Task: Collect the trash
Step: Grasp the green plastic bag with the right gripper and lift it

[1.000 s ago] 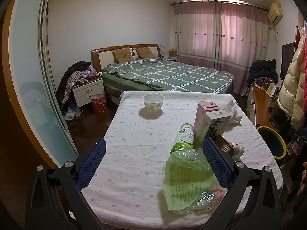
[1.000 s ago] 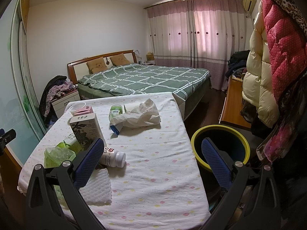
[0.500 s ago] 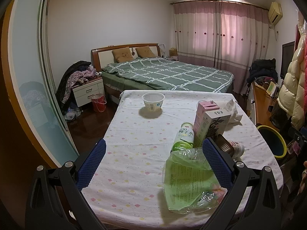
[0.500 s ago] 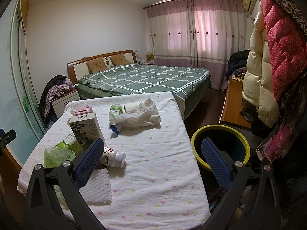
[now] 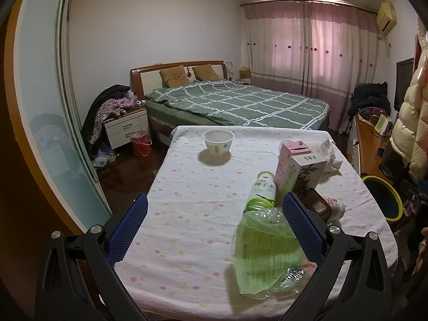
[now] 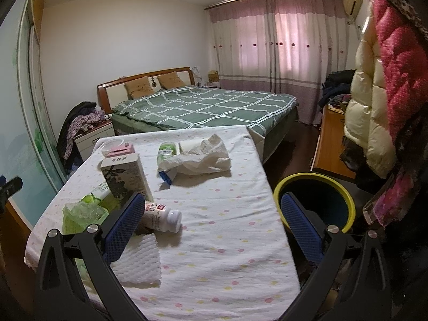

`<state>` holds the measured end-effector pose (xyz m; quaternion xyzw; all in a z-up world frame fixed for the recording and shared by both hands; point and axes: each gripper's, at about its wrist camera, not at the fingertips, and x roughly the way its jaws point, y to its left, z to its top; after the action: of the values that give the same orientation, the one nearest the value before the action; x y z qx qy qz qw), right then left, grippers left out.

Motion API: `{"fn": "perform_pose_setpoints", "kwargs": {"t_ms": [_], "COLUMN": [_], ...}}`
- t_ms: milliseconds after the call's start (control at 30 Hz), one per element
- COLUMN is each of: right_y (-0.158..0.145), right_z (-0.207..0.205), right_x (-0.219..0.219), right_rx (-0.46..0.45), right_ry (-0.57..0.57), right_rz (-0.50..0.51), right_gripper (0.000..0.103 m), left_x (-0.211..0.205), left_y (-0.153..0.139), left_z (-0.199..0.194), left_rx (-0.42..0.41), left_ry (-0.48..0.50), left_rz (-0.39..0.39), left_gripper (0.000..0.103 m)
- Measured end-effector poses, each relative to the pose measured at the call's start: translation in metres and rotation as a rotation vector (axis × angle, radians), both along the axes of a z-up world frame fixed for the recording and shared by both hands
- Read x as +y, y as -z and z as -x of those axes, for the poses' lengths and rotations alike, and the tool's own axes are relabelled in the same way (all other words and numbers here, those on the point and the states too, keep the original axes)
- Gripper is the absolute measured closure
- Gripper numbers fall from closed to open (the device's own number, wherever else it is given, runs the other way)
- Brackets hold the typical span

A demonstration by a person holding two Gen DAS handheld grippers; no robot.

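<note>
Both wrist views low over the table [image 5: 187,187], bedward, sharing its litter.

A home bedroom; made bed [image 5: 235,104] with pillows, nightstand [image 5: 127,127], drawn curtains [image 6: 270,61], hanging coats [image 6: 374,112].

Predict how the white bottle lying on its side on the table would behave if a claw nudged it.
The white bottle lies on its side and looks round, so it would probably roll. Its smooth plastic may slip between claw pads. It seems light, though its contents cannot be seen.
</note>
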<state>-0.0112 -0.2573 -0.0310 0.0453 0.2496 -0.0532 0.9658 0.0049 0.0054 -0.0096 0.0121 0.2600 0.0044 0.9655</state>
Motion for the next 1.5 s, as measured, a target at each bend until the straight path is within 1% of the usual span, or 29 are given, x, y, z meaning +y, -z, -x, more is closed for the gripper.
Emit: {"fn": "perform_pose_setpoints", "kwargs": {"t_ms": [267,500,633,900,1000,1100,1167,1200,1233,1333,1400,1433,1467,1500], "right_y": [0.018,0.032,0.046,0.073,0.082,0.089,0.092,0.093,0.093,0.092,0.089,0.088,0.087,0.086], "right_z": [-0.025,-0.037,-0.048,-0.068,-0.074,-0.08,-0.081,-0.081,-0.081,-0.079,-0.078,-0.077,-0.077,-0.076], "right_x": [0.04,0.089,0.12,0.152,0.158,0.16,0.161,0.161,0.161,0.157,0.154,0.153,0.152,0.151], "right_rx": [0.052,0.081,0.127,0.218,0.249,0.28,0.3,0.303,0.305,0.298,0.292,0.288,0.285,0.281], "right_ry": [-0.101,-0.247,-0.314,-0.373,-0.377,-0.379,-0.386,-0.387,-0.389,-0.391,-0.393,-0.395,-0.394,-0.392], "right_rz": [0.015,0.011,0.03,0.037,0.047,0.045,0.036,0.034,0.031,0.017,0.003,-0.005,-0.013,-0.021], "right_gripper": [0.006,0.006,0.007,0.009,0.012,0.021,0.033,0.036,0.043,0.056,0.067,0.085,0.093,0.094], "left_x": [0.021,0.037,0.042,0.049,0.053,0.054,0.055,0.055,0.055,0.055,0.056,0.056,0.055,0.055], "left_y": [0.002,0.006,0.01,0.013,0.014,0.015,0.016,0.016,0.016,0.017,0.017,0.017,0.018,0.018], "left_z": [-0.001,-0.002,-0.002,-0.002,-0.002,-0.002,-0.002,-0.002,-0.002,-0.003,-0.003,-0.003,-0.003,-0.003], "left_rx": [0.001,0.005,0.01,0.014,0.015,0.016,0.017,0.018,0.019,0.02,0.021,0.021,0.022,0.023], "left_ry": [-0.054,-0.097,-0.101,-0.111,-0.117,-0.118,-0.117,-0.117,-0.117,-0.116,-0.115,-0.115,-0.115,-0.115], "left_rz": [-0.002,0.006,0.012,0.021,0.027,0.029,0.029,0.029,0.03,0.03,0.028,0.029,0.028,0.028], "left_gripper": [0.004,0.004,0.004,0.004,0.004,0.004,0.004,0.004,0.004,0.004,0.004,0.004,0.004,0.004]}}
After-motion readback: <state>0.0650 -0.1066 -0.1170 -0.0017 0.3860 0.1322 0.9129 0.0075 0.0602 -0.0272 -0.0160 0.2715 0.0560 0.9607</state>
